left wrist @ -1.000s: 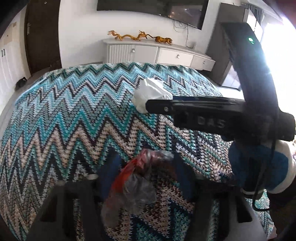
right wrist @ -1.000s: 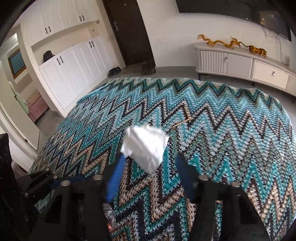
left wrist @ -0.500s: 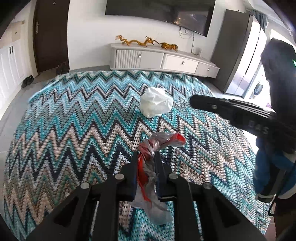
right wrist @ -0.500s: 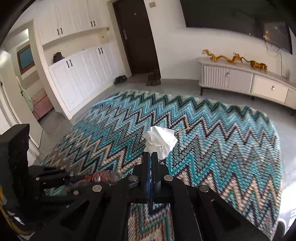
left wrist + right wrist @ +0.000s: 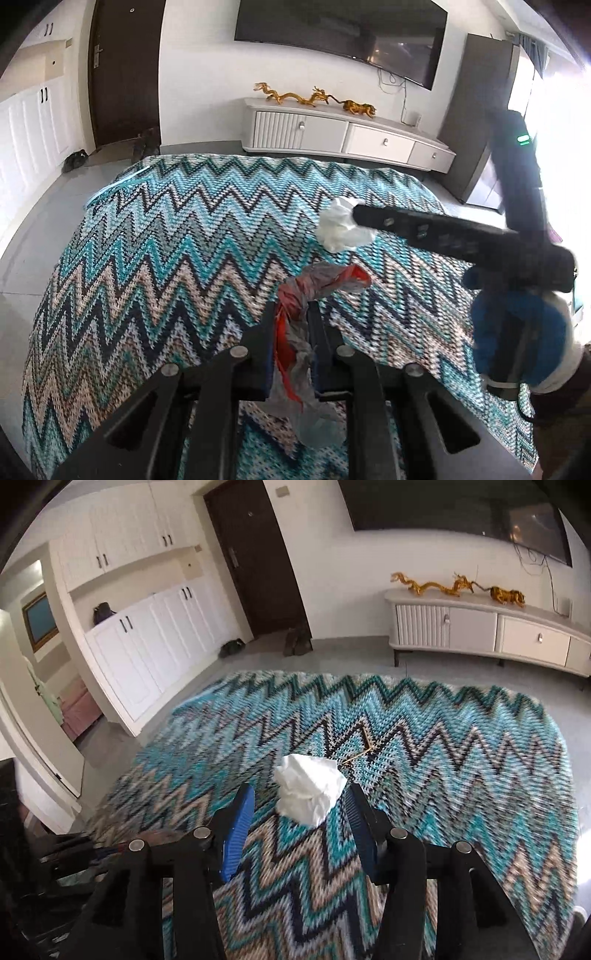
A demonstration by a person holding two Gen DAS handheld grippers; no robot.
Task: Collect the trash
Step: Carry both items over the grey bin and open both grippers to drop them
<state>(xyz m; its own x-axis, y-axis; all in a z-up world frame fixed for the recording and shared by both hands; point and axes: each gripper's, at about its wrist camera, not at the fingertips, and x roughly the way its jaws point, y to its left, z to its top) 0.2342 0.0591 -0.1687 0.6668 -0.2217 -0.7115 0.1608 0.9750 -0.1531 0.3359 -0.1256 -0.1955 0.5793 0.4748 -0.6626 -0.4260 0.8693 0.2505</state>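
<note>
Two pieces of trash: a crinkled red-and-grey plastic wrapper (image 5: 295, 325), pinched fast in the closed left gripper (image 5: 293, 314), and a crumpled white tissue wad (image 5: 308, 788) between the wide-spread fingers of the right gripper (image 5: 301, 805), over the teal zigzag knitted blanket (image 5: 461, 760). Tissue likely weightless, soft and compressible; best gripped across its bulging middle.

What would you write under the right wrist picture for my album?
Right gripper, jaws open, around a crumpled white tissue on the zigzag blanket.
</note>
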